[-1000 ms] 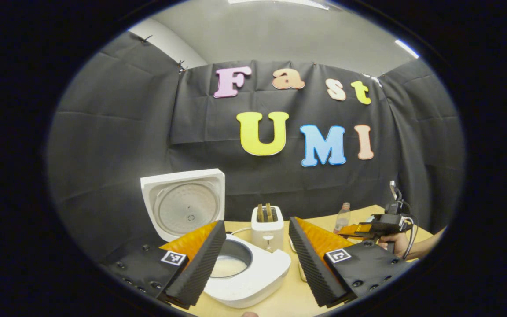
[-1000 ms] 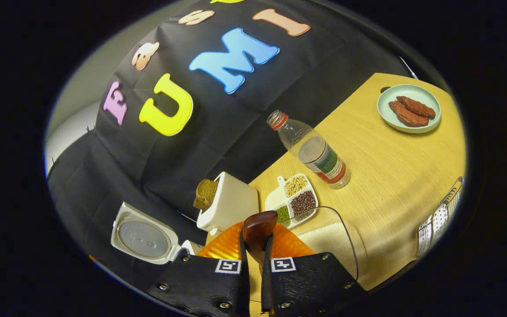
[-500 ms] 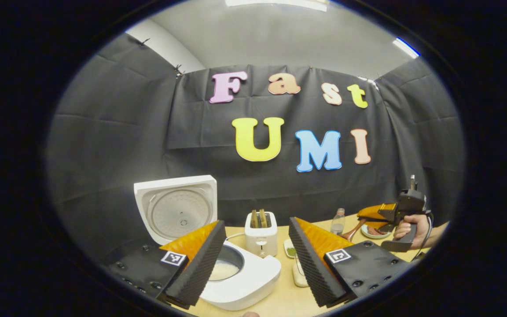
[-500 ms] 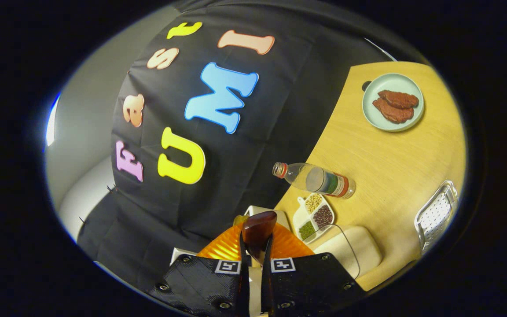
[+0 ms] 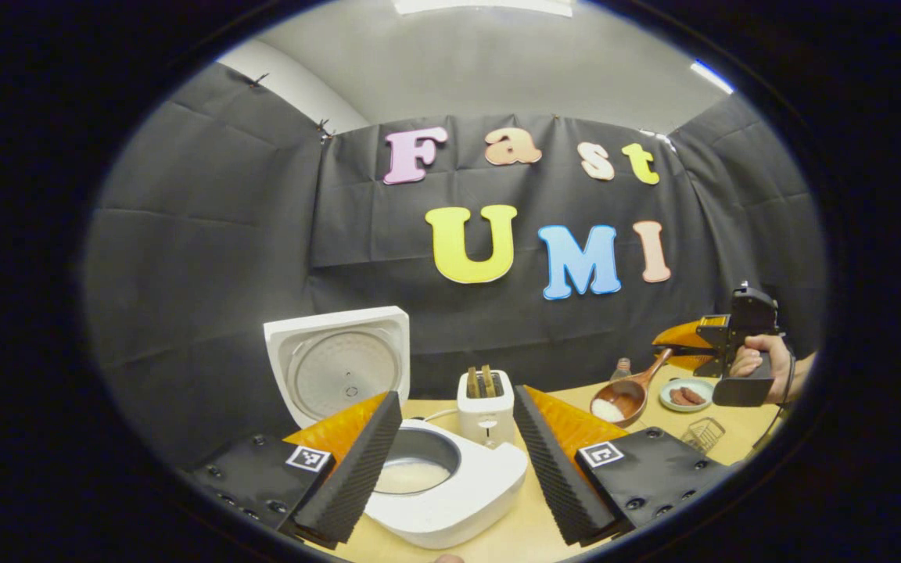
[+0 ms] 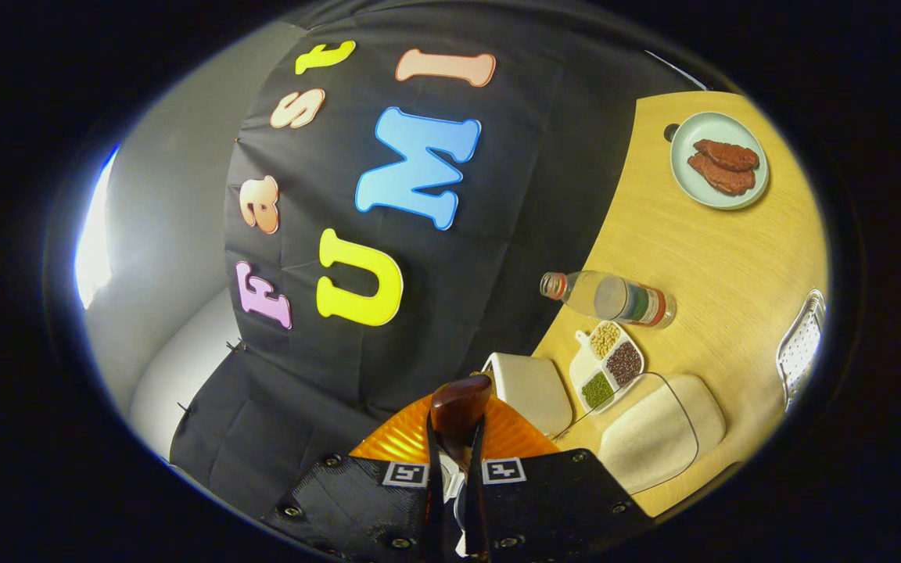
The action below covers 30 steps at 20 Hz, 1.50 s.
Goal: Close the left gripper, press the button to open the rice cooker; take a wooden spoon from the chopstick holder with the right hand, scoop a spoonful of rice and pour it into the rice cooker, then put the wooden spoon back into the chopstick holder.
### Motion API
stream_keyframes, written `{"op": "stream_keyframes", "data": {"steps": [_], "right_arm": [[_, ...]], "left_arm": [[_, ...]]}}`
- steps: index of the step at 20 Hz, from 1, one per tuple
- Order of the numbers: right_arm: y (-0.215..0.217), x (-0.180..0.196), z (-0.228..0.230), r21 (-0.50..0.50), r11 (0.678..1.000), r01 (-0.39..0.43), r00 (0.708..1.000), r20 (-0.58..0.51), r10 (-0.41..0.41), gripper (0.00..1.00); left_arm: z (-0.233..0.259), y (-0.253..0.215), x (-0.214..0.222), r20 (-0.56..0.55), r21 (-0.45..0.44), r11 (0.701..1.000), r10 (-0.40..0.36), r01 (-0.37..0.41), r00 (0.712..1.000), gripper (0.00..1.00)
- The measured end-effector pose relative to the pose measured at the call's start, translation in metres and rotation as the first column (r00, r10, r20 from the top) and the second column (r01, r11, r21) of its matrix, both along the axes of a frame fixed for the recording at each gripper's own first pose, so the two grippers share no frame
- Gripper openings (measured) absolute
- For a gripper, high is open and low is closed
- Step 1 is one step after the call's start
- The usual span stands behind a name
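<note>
Your right claw pinches the handle of the wooden spoon, fingers pressed together on it. In the left gripper view the spoon hangs above the bench, its bowl holding a little white rice, well to the right of the rice cooker. The cooker's lid stands upright and open, with rice in the pot. Your left claw is spread wide just in front of the cooker, gripping nothing. A toaster stands behind it.
</note>
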State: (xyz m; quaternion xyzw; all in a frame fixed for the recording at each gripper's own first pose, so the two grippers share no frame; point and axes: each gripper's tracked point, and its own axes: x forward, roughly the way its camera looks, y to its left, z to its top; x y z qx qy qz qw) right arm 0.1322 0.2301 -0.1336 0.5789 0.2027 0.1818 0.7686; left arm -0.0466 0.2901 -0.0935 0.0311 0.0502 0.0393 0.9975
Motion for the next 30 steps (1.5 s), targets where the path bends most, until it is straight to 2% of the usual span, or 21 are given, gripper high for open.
{"op": "stream_keyframes", "data": {"steps": [1, 2, 6, 7, 9, 10, 11, 13, 18, 21, 22, 25, 26, 29, 30], "right_arm": [[0.007, -0.002, 0.005, 0.001, 1.0, -0.012, 1.0, 0.007, 0.012, 0.1], [0.014, -0.003, 0.009, 0.001, 1.0, -0.028, 1.0, 0.011, 0.028, 0.1], [0.049, -0.007, 0.025, -0.028, 0.995, -0.101, 0.994, 0.04, 0.102, 0.1], [0.059, -0.008, 0.03, -0.035, 0.992, -0.119, 0.992, 0.049, 0.12, 0.1], [0.078, -0.005, 0.036, -0.041, 0.988, -0.147, 0.987, 0.065, 0.149, 0.1], [0.087, -0.004, 0.04, -0.041, 0.986, -0.162, 0.984, 0.07, 0.164, 0.11], [0.094, -0.004, 0.042, -0.042, 0.985, -0.169, 0.983, 0.071, 0.172, 0.1], [0.109, 0.0, 0.045, -0.051, 0.981, -0.187, 0.979, 0.076, 0.191, 0.1], [0.151, 0.007, 0.046, -0.067, 0.967, -0.246, 0.965, 0.083, 0.251, 0.1], [0.183, 0.01, 0.049, -0.104, 0.952, -0.287, 0.95, 0.099, 0.297, 0.1], [0.194, 0.011, 0.049, -0.121, 0.947, -0.298, 0.945, 0.103, 0.311, 0.1], [0.226, 0.012, 0.052, -0.172, 0.927, -0.334, 0.925, 0.131, 0.357, 0.1], [0.237, 0.013, 0.053, -0.191, 0.919, -0.344, 0.918, 0.139, 0.372, 0.1], [0.269, 0.016, 0.048, -0.24, 0.895, -0.376, 0.898, 0.145, 0.416, 0.1], [0.279, 0.018, 0.044, -0.263, 0.885, -0.384, 0.891, 0.146, 0.43, 0.1]], "left_arm": [[-0.002, 0.004, -0.002, -0.003, -0.006, 1.0, 0.006, -0.006, 1.0, 0.99], [-0.005, 0.01, -0.005, -0.008, -0.011, 1.0, 0.017, -0.017, 1.0, 0.96], [-0.009, 0.029, -0.017, -0.01, -0.016, 0.998, 0.066, -0.066, 0.998, 0.96], [-0.008, 0.035, -0.019, -0.003, -0.022, 0.996, 0.081, -0.081, 0.997, 0.99], [-0.014, 0.037, -0.023, -0.007, -0.047, 0.995, 0.083, -0.083, 0.997, 0.96], [-0.017, 0.04, -0.025, -0.01, -0.055, 0.995, 0.083, -0.083, 0.997, 0.99], [-0.019, 0.042, -0.026, -0.011, -0.057, 0.995, 0.084, -0.084, 0.996, 0.96], [-0.022, 0.047, -0.027, -0.015, -0.056, 0.995, 0.083, -0.083, 0.996, 0.99], [-0.04, 0.055, -0.031, -0.04, -0.05, 0.996, 0.077, -0.079, 0.996, 0.99], [-0.047, 0.058, -0.035, -0.049, -0.056, 0.996, 0.071, -0.074, 0.996, 0.96], [-0.049, 0.058, -0.037, -0.051, -0.056, 0.996, 0.071, -0.073, 0.996, 1.0], [-0.054, 0.058, -0.041, -0.06, -0.057, 0.996, 0.065, -0.069, 0.996, 1.0], [-0.056, 0.058, -0.044, -0.067, -0.058, 0.996, 0.068, -0.072, 0.995, 0.96], [-0.058, 0.058, -0.049, -0.07, -0.062, 0.996, 0.067, -0.071, 0.995, 0.96], [-0.06, 0.059, -0.048, -0.073, -0.059, 0.996, 0.065, -0.069, 0.995, 0.99]]}}
